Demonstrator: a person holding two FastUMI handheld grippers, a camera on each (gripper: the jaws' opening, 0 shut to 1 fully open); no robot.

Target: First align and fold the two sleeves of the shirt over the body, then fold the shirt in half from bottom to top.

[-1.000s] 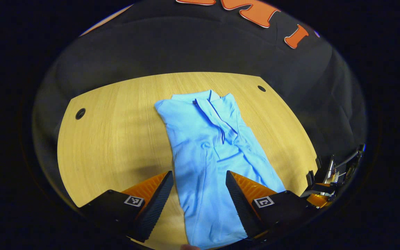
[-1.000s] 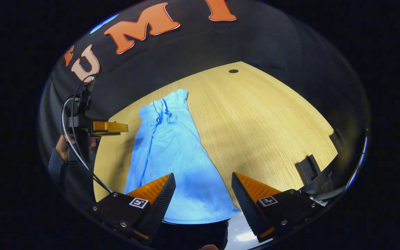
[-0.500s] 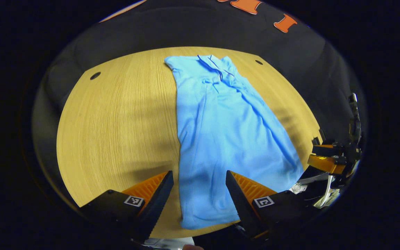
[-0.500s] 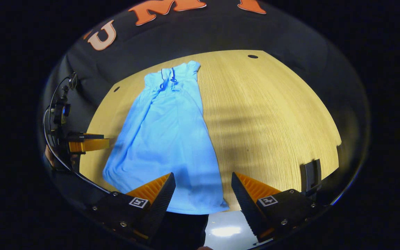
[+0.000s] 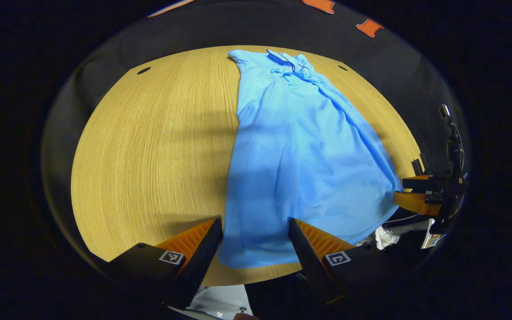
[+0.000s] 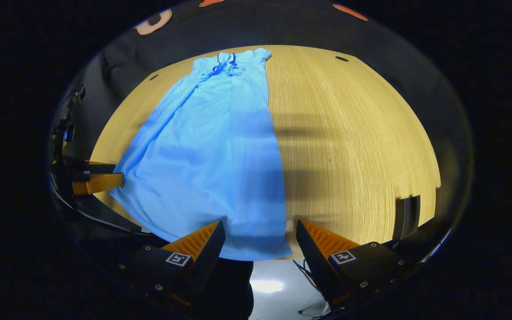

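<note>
Both grippers had pulled back toward the near table point(image 5: 149, 146) edge, fingers spread wide and holding nothing. The blue shirt point(image 5: 300, 151), sleeves seemingly folded in, lay flat with its hem between the left gripper point(image 5: 254, 244) fingers and between the right gripper point(image 6: 259, 246) fingers, apparently readying the bottom-to-top fold.

The shirt point(image 5: 300, 146)'s sleeves lie hidden, folded beneath its body.

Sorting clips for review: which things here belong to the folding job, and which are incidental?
Job:
light blue collared shirt, sleeves already folded in
left gripper, open
right gripper, open

Incidental:
pale wooden table with small dark round holes
</note>
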